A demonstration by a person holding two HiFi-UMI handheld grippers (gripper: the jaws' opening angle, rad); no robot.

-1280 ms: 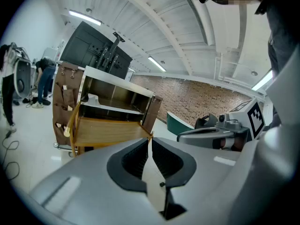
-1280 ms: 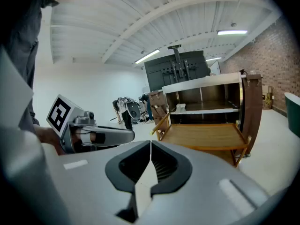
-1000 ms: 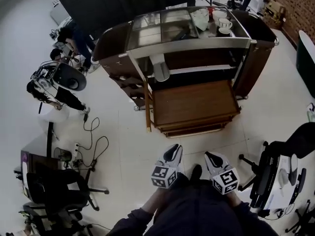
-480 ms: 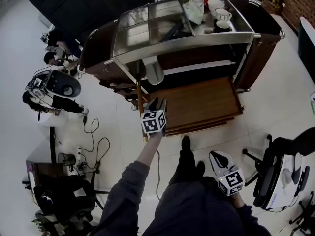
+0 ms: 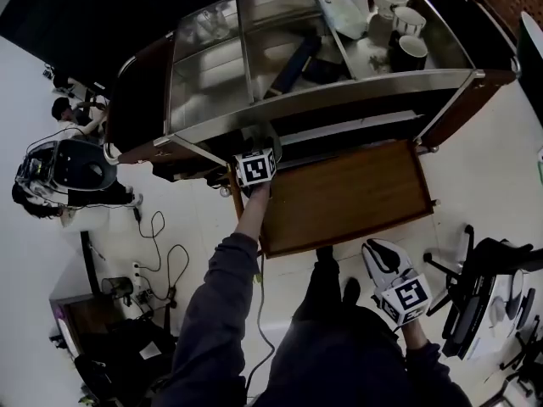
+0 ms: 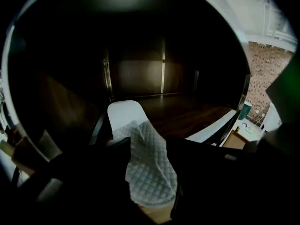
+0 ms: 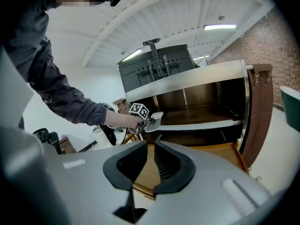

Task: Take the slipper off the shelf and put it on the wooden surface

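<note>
The slipper (image 6: 145, 165), white with a quilted grey upper, lies on the dark shelf (image 6: 192, 116) inside the cart. My left gripper (image 6: 150, 186) reaches in under the steel top. Its jaws are opening, dark on either side of the slipper, and the pads do not press on it. In the head view its marker cube (image 5: 254, 168) shows at the shelf's left end, while the slipper is hidden. The wooden surface (image 5: 348, 197) juts out below the shelf. Low by my legs, my right gripper (image 5: 383, 259) hangs with its jaws close together and nothing between them (image 7: 148, 149).
The cart's steel top (image 5: 339, 91) carries cups and dishes (image 5: 399, 24). People sit at the far left (image 5: 68, 113) beside a round machine (image 5: 64, 168). Cables (image 5: 161, 244) trail on the floor. An office chair (image 5: 484, 287) stands to the right.
My left gripper has risen from beside my legs and gone forward under the cart's top to the shelf. I have stepped closer to the cart. The right gripper stays low.
</note>
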